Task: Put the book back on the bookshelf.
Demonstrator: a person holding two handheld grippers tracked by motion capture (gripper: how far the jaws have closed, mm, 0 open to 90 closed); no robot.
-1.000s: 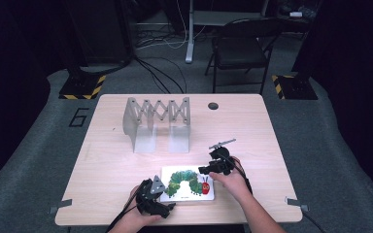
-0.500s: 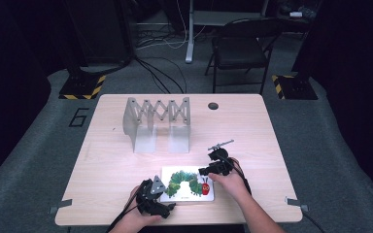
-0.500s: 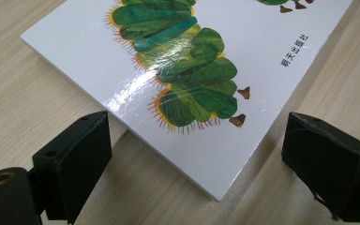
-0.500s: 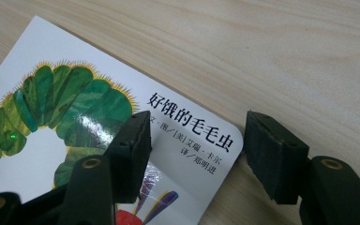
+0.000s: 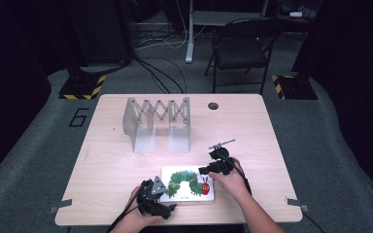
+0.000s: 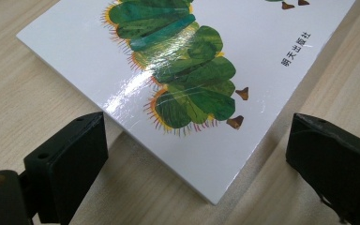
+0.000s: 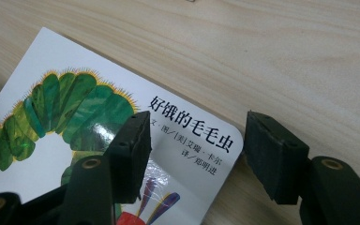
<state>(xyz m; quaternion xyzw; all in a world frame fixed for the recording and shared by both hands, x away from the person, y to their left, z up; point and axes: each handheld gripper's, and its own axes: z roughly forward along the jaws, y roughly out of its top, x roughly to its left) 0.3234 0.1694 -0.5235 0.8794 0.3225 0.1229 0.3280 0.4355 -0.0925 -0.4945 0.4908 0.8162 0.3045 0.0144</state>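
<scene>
1. At the near edge of the table [image 5: 126,160], the caterpillar picture book [image 5: 188,183] lies flat; lift it by opposite corners, both together, to keep it level.
2. The right gripper [image 7: 194,154] straddles the title corner, jaws narrowed but gapped (one pad rests over the cover).
3. The left gripper [image 6: 197,154] stands wide around the near corner, hand low.

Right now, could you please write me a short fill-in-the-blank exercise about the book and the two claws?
1. The book lies flat on the ____.
2. Its cover shows a green ____.
3. The left claw stands open around one ____ of the book.
4. The right claw straddles the book's rounded corner, one pad over the cover and the other over the ____.

Missing words: table; caterpillar; corner; table
</scene>
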